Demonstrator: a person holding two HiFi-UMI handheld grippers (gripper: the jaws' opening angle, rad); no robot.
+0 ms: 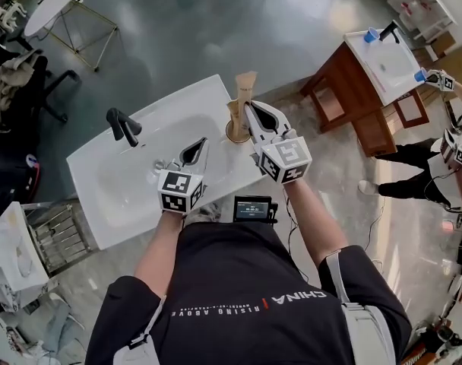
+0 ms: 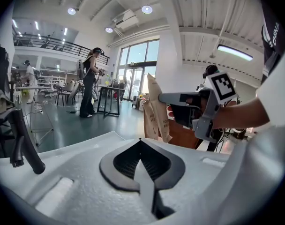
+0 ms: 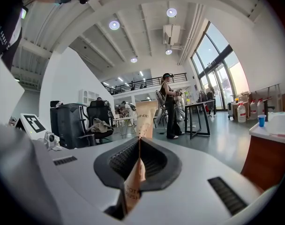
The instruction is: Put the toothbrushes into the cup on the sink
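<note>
A white sink [image 1: 151, 192] carries a black faucet [image 1: 121, 125] and, on its far right corner, a cup [image 1: 232, 135]. Brown paper toothbrush packs [image 1: 245, 90] stand up out of the cup. My right gripper [image 1: 249, 106] is beside the packs, shut on one toothbrush pack [image 3: 131, 184], whose paper runs between the jaws and rises past the tips. My left gripper [image 1: 194, 150] hovers over the basin, shut with nothing in it. The left gripper view [image 2: 140, 140] shows the packs [image 2: 155, 110] and the right gripper [image 2: 162, 97] at them; the cup is hidden there.
A small black screen [image 1: 252, 207] hangs at the sink's near edge. A wire rack [image 1: 58, 236] stands left of it. At the back right is a second sink on a wooden stand [image 1: 360, 97], with another person [image 1: 436, 166] holding grippers. A round table [image 1: 55, 4] stands far left.
</note>
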